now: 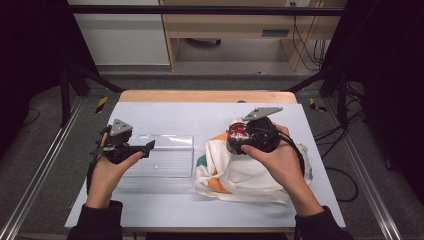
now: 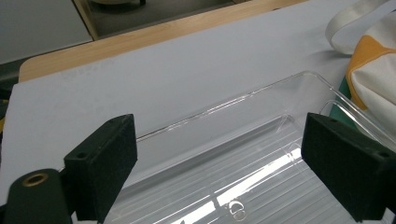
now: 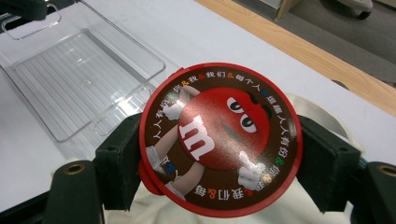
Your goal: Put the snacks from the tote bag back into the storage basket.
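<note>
My right gripper (image 3: 219,144) is shut on a round red candy container (image 3: 219,140) with a cartoon face on its lid, its pads pressing both sides. In the high view the container (image 1: 238,131) hangs in the right gripper (image 1: 239,136) just above the white and orange cloth bag (image 1: 240,175). My left gripper (image 1: 150,147) stands open over the left end of a clear plastic tray (image 1: 170,160). In the left gripper view its jaws are wide apart with nothing between them, and the tray (image 2: 243,154) lies below.
The table (image 1: 200,112) has a pale blue-white cover and a wooden strip along its far edge. The bag (image 2: 369,70) lies just right of the tray. In the right gripper view the tray (image 3: 79,79) sits at the upper left.
</note>
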`<action>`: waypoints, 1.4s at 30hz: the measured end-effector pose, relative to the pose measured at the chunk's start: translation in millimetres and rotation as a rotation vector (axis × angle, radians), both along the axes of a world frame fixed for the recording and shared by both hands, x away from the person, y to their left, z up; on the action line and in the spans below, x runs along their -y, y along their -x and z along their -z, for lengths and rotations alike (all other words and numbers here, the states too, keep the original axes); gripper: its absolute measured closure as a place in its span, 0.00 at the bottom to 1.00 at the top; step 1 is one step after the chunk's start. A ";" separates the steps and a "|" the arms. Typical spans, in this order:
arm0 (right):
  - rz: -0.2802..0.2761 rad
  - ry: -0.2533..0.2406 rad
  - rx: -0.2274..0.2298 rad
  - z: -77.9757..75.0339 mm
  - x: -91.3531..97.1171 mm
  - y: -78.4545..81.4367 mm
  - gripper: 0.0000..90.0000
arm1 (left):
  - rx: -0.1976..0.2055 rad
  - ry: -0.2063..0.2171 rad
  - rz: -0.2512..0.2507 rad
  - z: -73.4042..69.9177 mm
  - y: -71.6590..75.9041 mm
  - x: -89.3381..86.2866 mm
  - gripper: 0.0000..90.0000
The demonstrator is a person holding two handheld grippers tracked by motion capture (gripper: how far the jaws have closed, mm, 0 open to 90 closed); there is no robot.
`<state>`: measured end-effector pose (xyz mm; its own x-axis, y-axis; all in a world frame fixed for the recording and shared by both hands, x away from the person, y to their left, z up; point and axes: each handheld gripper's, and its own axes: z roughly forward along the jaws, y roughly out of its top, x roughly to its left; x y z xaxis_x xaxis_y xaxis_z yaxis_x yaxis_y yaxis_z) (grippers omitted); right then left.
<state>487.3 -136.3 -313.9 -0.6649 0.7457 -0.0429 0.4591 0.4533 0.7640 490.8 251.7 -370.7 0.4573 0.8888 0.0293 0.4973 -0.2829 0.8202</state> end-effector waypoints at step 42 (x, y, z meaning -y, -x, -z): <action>-0.260 0.108 -0.018 -5.8 -106.8 -30.4 0.29 | -0.004 0.022 -0.023 -1.0 2.4 -18.5 0.12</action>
<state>517.8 -29.5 -308.1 -0.8345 0.5419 -0.0999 0.3297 0.6362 0.6975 488.4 270.2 -369.6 0.4364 0.8997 0.0082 0.5065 -0.2532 0.8243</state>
